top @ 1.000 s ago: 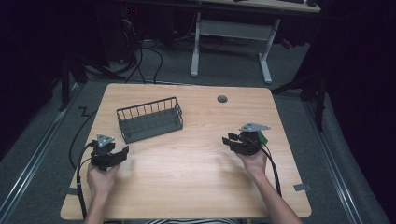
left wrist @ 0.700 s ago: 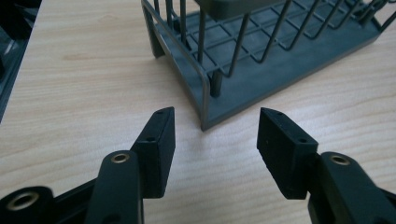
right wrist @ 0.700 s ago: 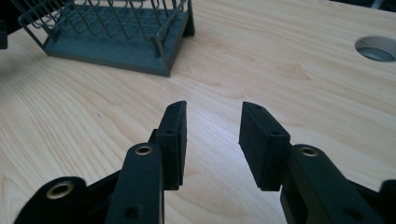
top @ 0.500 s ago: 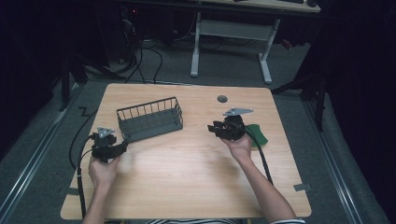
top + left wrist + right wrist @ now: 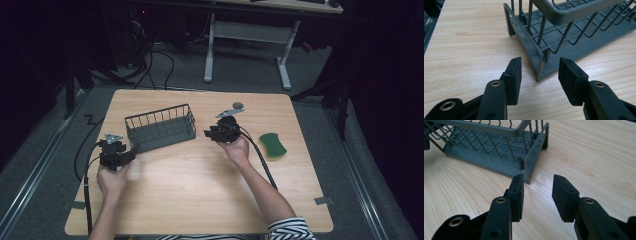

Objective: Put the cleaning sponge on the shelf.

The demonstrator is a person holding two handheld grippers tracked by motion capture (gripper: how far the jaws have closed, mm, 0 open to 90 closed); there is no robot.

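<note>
High view: both spread tools, left tool [image 5: 131, 155] and right tool [image 5: 207, 134], flank wire basket [image 5: 160, 127]; best grip opposite ends evenly.

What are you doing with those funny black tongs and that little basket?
A person sits at a wooden table with tongs in each hand. The left tongs and the right tongs are both open and hold nothing. Each points at one end of the grey wire basket, close to its corners but not gripping it. The basket looks empty. A green sponge lies off to the right, untouched.
</note>
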